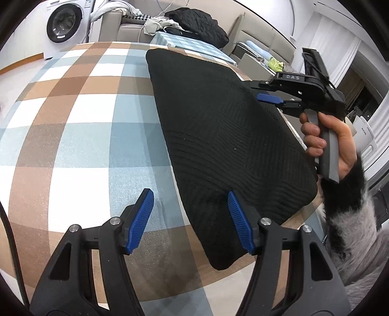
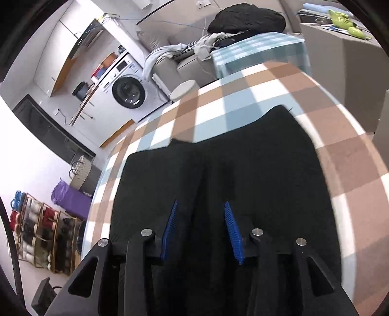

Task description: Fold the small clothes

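A black knit garment [image 1: 218, 126] [image 2: 243, 158] lies folded and flat on the brown, blue and white checked tablecloth [image 1: 85, 121] [image 2: 340, 158]. My left gripper [image 1: 190, 218] is open at the garment's near left edge, one pad over the cloth and the other over the knit. My right gripper [image 2: 201, 229] is open just above the garment, and nothing is pinched between its blue pads. In the left wrist view the right gripper [image 1: 261, 91] sits at the garment's far right edge, held by a hand [image 1: 340, 136] in a furry sleeve.
The table's edge runs close along the garment's right side. Beyond the table stand a washing machine [image 1: 64, 23] [image 2: 127, 93], a sofa with a black jacket [image 1: 199, 23] [image 2: 245, 19], a small table with a light blue check cloth [image 1: 192, 43] [image 2: 257, 51], a round stool [image 2: 183, 90] and a shoe rack [image 2: 41, 233].
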`<control>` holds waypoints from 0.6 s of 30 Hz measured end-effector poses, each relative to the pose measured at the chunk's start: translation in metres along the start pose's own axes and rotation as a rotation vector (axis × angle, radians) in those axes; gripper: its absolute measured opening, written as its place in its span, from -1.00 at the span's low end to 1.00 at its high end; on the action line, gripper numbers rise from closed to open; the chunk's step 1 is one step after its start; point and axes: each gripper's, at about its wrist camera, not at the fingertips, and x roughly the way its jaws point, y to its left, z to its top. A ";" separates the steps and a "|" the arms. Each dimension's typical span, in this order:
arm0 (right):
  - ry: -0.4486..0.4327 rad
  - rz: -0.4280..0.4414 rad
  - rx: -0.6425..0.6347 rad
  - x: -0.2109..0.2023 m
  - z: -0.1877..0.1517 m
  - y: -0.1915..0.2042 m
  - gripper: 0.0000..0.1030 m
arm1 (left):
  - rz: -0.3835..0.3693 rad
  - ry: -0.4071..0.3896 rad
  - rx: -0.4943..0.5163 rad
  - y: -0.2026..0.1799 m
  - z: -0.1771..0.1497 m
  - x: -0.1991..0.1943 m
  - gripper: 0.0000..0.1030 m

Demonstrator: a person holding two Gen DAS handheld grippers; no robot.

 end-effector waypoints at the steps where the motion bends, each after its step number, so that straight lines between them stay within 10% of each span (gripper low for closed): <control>1: 0.002 -0.009 -0.001 0.003 0.004 -0.003 -0.22 | 0.002 -0.002 0.004 0.000 0.001 0.000 0.18; 8: 0.025 -0.069 -0.072 0.031 0.014 -0.011 -0.38 | 0.009 -0.007 0.001 0.002 0.003 -0.001 0.18; 11: 0.033 -0.075 -0.095 0.039 0.013 -0.008 -0.90 | 0.011 -0.012 -0.004 0.001 0.005 -0.002 0.18; 15: -0.209 -0.011 -0.136 -0.007 0.017 0.006 -0.92 | 0.024 -0.052 0.003 -0.001 0.006 -0.011 0.18; 18: -0.180 -0.101 -0.082 0.000 0.030 -0.004 -0.56 | 0.024 -0.050 -0.007 0.000 0.007 -0.012 0.18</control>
